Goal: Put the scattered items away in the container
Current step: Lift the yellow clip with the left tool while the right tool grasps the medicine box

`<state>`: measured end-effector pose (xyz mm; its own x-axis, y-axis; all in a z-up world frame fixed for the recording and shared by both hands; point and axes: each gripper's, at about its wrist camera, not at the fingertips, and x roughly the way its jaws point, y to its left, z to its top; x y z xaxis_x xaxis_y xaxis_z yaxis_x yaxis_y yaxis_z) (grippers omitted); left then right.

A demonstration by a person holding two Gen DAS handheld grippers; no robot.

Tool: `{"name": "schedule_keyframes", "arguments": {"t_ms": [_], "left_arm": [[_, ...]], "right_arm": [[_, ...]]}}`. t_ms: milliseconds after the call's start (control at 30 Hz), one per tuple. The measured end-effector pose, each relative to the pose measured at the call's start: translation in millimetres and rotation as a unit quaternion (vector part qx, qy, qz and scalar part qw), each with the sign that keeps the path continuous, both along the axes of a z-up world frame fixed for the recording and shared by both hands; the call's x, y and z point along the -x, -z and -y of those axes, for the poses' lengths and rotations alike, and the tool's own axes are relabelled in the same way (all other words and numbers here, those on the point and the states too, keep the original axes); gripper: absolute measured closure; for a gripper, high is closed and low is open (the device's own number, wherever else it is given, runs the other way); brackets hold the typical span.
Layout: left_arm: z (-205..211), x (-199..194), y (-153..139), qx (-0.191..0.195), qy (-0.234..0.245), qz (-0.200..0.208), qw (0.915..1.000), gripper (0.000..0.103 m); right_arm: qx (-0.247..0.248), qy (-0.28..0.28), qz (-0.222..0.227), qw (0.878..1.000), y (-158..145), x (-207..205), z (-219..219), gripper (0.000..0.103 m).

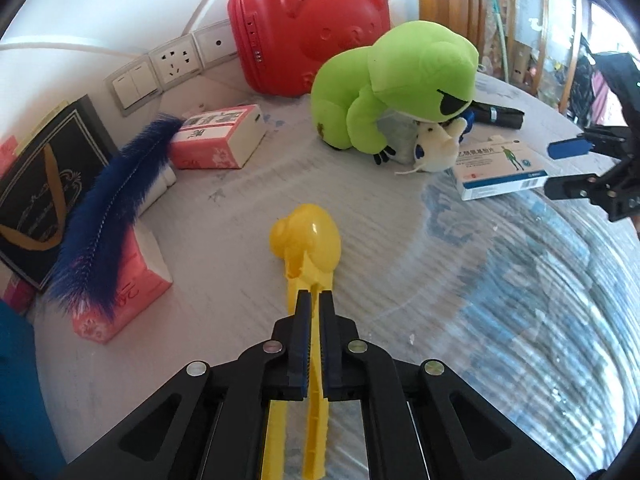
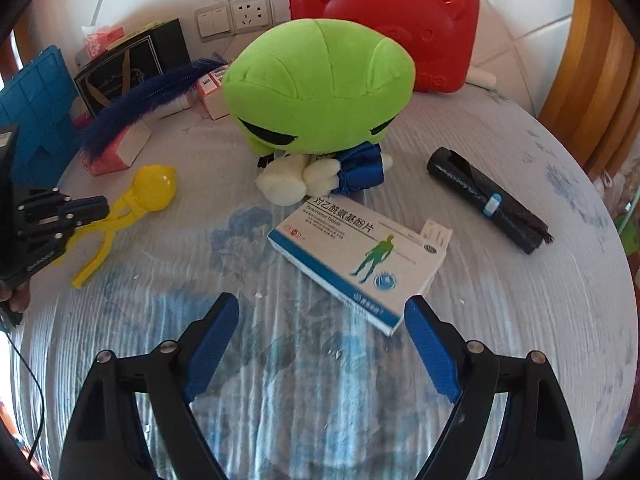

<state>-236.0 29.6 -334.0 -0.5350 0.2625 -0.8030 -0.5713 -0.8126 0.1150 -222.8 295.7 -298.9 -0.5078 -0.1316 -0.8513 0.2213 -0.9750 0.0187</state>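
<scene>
My left tongs [image 1: 315,300] are pinched tight on one handle of the yellow plastic snowball-maker clamp [image 1: 308,240], whose round scoop head sticks out just past my fingertips and rests on the round table with its pale, blue-patterned ribbed cover [image 1: 224,216]. From the right wrist view the same clamp [image 2: 132,204] lies at the far left of the table with the left tongs [image 2: 86,208] closed on it.

My right tongs [image 2: 320,320] are spread wide, holding nothing. The white-and-blue cardboard medicine box [image 2: 360,256] lies flat just ahead of them, its near corner close to my right fingertip but not between the pads. Beyond the box sits the lime-green plush frog [image 2: 320,80] with a cream paw and blue satin bow. The black roll of bin bags [image 2: 484,200] lies to the right of the box, apart from it. The red hard-shell bear-face case [image 2: 400,16] stands upright and closed against the wall behind the frog.
</scene>
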Motion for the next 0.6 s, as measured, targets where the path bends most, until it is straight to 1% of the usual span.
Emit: {"name": "schedule_keyframes", "arguments": {"t_ms": [100, 133, 167, 200, 233, 267, 300, 333, 400, 467, 500, 533, 567, 600], "left_arm": [[6.0, -0.2, 1.3, -0.005, -0.008, 0.013, 0.9999, 0.101], [5.8, 0.0, 3.6, -0.002, -0.007, 0.021, 0.9997, 0.101], [4.1, -1.0, 4.9, 0.006, -0.007, 0.021, 0.9997, 0.101], [2.2, -2.8, 3.8, 0.008, -0.006, 0.019, 0.9998, 0.096], [1.2, -2.1, 3.1, 0.003, -0.006, 0.017, 0.9998, 0.077], [0.3, -0.7, 1.3, -0.006, -0.004, 0.018, 0.9998, 0.063], [-0.8, 1.2, 0.3, -0.013, -0.004, 0.015, 0.9998, 0.037], [-2.9, 4.1, -0.1, -0.015, -0.006, 0.011, 0.9998, 0.031], [-8.8, 14.0, 2.4, -0.017, -0.008, 0.023, 0.9996, 0.031], [-16.2, 24.8, 9.1, -0.003, -0.011, 0.036, 0.9993, 0.031], [-19.7, 30.9, 14.4, 0.004, -0.015, 0.048, 0.9987, 0.034], [-21.7, 38.1, 20.8, 0.006, -0.020, 0.067, 0.9976, 0.042], [-22.9, 43.0, 25.2, 0.007, -0.025, 0.077, 0.9967, 0.045], [-23.6, 46.9, 28.9, 0.008, -0.032, 0.082, 0.9961, 0.050]], "right_arm": [[-0.013, -0.026, 0.006, 1.000, 9.6, 20.1, -0.3, 0.018], [-0.014, -0.027, 0.008, 1.000, 11.1, 23.2, -1.8, 0.018], [-0.013, -0.029, 0.008, 0.999, 11.8, 26.0, -2.4, 0.018], [-0.015, -0.031, 0.009, 0.999, 12.5, 28.0, -2.1, 0.018], [-0.015, -0.031, 0.008, 0.999, 12.6, 28.8, -2.5, 0.018], [-0.013, -0.032, 0.007, 0.999, 12.1, 28.5, -2.0, 0.018], [-0.011, -0.031, 0.006, 0.999, 11.9, 27.7, -1.3, 0.018], [-0.009, -0.031, 0.007, 0.999, 12.5, 27.5, -0.4, 0.018], [-0.005, -0.034, 0.011, 0.999, 14.4, 24.4, 2.5, 0.018], [-0.004, -0.037, 0.012, 0.999, 15.3, 22.2, 4.6, 0.018], [-0.003, -0.038, 0.012, 0.999, 15.3, 21.4, 4.9, 0.018], [-0.002, -0.039, 0.013, 0.999, 15.9, 20.3, 4.9, 0.018], [-0.002, -0.039, 0.013, 0.999, 16.6, 19.4, 4.7, 0.018], [-0.001, -0.039, 0.013, 0.999, 17.0, 19.4, 4.1, 0.018]]}}
